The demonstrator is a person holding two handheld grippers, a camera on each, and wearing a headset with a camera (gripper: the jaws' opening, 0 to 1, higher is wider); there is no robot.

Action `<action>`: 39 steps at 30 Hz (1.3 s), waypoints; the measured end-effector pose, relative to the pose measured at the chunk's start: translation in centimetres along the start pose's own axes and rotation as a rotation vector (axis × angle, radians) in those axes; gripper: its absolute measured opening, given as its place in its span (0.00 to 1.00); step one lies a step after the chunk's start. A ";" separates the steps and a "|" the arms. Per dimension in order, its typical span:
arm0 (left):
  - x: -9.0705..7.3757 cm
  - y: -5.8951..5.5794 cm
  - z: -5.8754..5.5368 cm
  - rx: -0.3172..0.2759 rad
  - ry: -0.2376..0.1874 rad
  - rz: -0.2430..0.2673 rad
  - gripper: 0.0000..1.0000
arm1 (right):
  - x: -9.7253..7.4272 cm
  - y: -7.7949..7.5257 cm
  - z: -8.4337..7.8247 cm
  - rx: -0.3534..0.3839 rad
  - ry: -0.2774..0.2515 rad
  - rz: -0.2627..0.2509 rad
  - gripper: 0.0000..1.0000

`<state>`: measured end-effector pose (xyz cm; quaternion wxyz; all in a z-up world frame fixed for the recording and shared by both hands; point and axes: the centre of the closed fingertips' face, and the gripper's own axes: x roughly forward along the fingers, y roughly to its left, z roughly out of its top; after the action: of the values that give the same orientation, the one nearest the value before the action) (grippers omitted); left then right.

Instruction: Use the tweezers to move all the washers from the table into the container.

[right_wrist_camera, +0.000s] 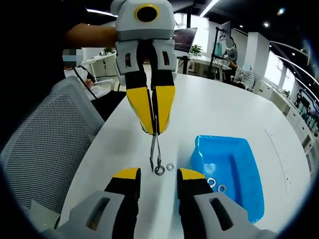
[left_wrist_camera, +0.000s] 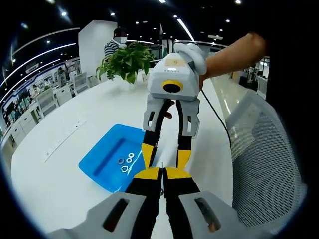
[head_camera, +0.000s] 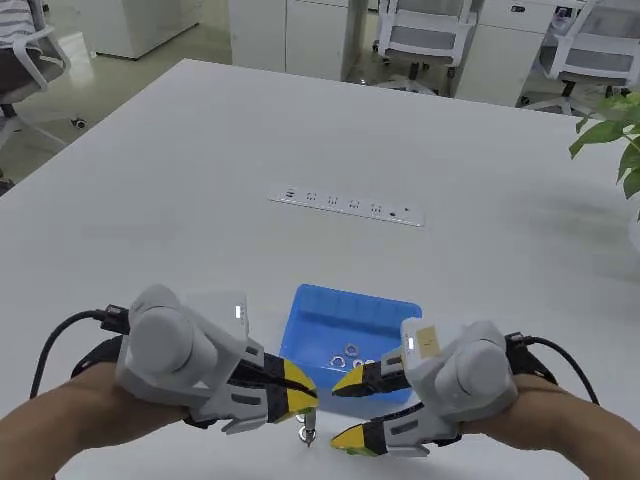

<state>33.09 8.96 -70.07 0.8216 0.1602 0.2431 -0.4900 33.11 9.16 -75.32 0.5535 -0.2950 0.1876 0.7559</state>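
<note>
A blue container (head_camera: 310, 325) sits on the white table just beyond both grippers, with three washers (head_camera: 349, 351) in it. My left gripper (head_camera: 300, 390) is shut on thin metal tweezers (head_camera: 307, 428) that point down at the table. In the right gripper view, the tweezers (right_wrist_camera: 155, 149) hang from the left gripper (right_wrist_camera: 156, 127) and their tips touch a washer (right_wrist_camera: 159, 170) on the table. A second washer (right_wrist_camera: 170, 167) lies beside it, left of the container (right_wrist_camera: 239, 164). My right gripper (head_camera: 350, 408) stands open facing the left one, with nothing between its jaws.
A flush socket strip (head_camera: 347, 206) lies in the table's middle. A green plant (head_camera: 612, 130) stands at the right edge, and office chairs (head_camera: 420, 40) wait beyond the far side. A mesh chair (right_wrist_camera: 50, 144) is close to the near table edge.
</note>
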 end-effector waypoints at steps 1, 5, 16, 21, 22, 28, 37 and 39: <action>0.0 0.0 0.0 -0.001 0.000 -0.001 0.05 | 0.1 0.0 0.0 -0.003 0.002 0.006 0.29; 0.0 -0.1 0.0 -0.003 0.001 -0.002 0.05 | 0.8 0.2 0.3 -0.018 0.006 0.029 0.26; 0.0 -0.2 0.0 -0.008 0.003 -0.008 0.05 | 2.4 0.7 0.6 -0.109 0.040 0.079 0.11; -0.1 -0.2 -0.1 -0.008 0.006 -0.008 0.05 | 2.4 0.8 0.6 -0.122 0.042 0.084 0.10; -0.1 -0.3 -0.1 -0.007 0.007 -0.009 0.05 | 2.4 0.8 0.6 -0.122 0.042 0.085 0.10; -0.2 -0.2 -0.1 -0.007 0.010 -0.007 0.05 | 2.4 0.8 0.6 -0.098 0.036 0.077 0.09; 0.1 -0.3 -0.1 -0.006 0.010 -0.011 0.05 | 2.4 0.8 0.5 -0.057 0.029 0.075 0.09; 0.1 -0.3 0.0 -0.007 0.011 -0.014 0.05 | 2.4 0.7 0.4 -0.047 0.035 0.075 0.09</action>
<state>32.88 8.79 -70.16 0.8176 0.1582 0.2503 -0.4939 31.81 10.94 -76.62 0.5144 -0.3136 0.1904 0.7751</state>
